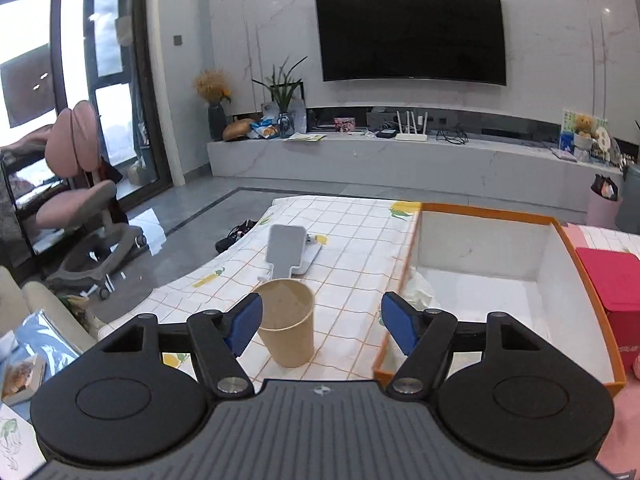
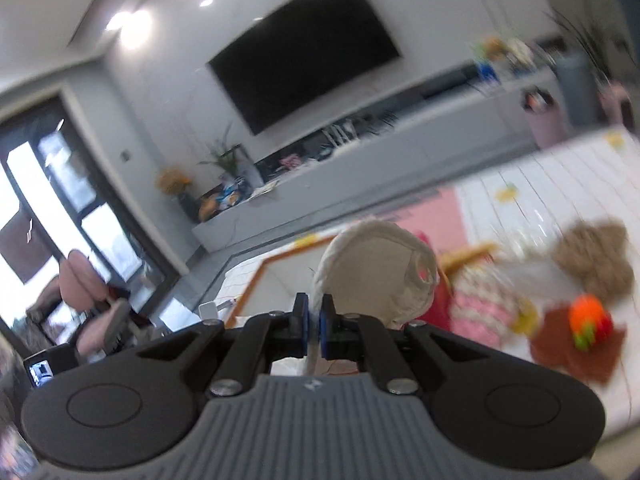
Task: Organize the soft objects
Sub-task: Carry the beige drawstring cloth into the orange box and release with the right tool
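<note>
Ahead of the left gripper (image 1: 322,322), to its right: a large white box with an orange rim (image 1: 490,211), open-topped, a bit of crumpled white material (image 1: 420,290) against its near left wall. Beyond the box on the right, a red carton (image 1: 616,280). Under it all, a surface covered by a white checked cloth with lemon prints (image 1: 352,240). Straight ahead between the blue pads (image 1: 400,322), a tan paper cup (image 1: 287,328), upright, untouched; past it, a grey paddle-shaped item (image 1: 286,250) lying flat.

In the right gripper (image 2: 315,326): a cream fabric hat-like soft thing (image 2: 380,272), rounded, with a ribbed edge, rising just above and ahead of the fingertips. To its right on the surface, blurred: a pink-and-cream knit piece (image 2: 486,300), a fuzzy brown soft toy (image 2: 592,260), an orange and red plush (image 2: 590,318) on a brown mat (image 2: 568,354).

Left gripper spread wide, empty, pointing slightly downward, level across. Right gripper pressed together, pinching the cream fabric's edge, rolled so the room appears tilted, lifted above the surface.
</note>
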